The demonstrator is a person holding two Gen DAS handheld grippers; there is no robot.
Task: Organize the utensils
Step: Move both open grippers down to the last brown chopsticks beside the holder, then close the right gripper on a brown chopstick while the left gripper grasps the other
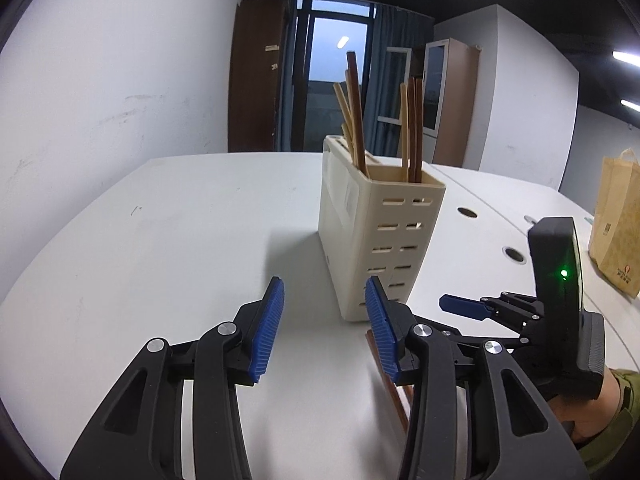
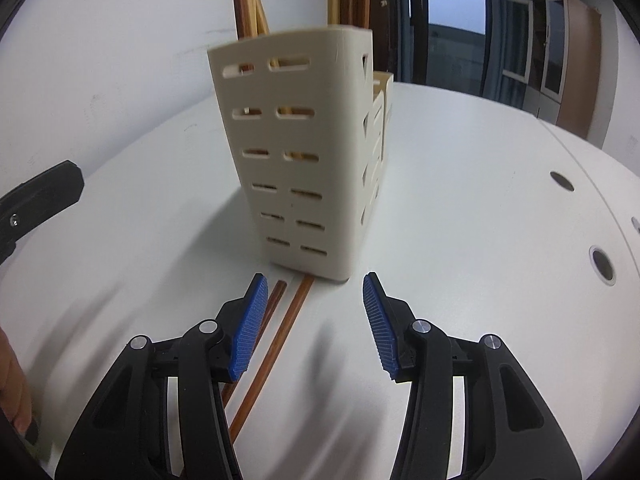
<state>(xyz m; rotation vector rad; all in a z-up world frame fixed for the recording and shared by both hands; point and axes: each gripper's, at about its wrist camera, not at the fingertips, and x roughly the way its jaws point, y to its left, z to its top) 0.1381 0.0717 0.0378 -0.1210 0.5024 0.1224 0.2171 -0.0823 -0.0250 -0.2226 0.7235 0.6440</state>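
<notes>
Mostly sorted: several chopsticks (image 1: 412,128) stand in the cream holder (image 2: 296,160); two chopsticks (image 2: 280,332) lie on the surface (image 1: 160,240). Left gripper (image 1: 326,328) and right gripper (image 2: 314,328) unclenched, empty.

Cream slotted utensil holder (image 1: 372,240) upright on white table, several compartments — brown and tan chopsticks (image 1: 354,120) standing in it, some leaning. Two loose brown chopsticks (image 2: 276,332) lie flat, side by side, tips just beside holder's base — no contact visible

Chopsticks (image 1: 356,120) stand in a cream holder (image 1: 352,240) (slotted sides).
</notes>
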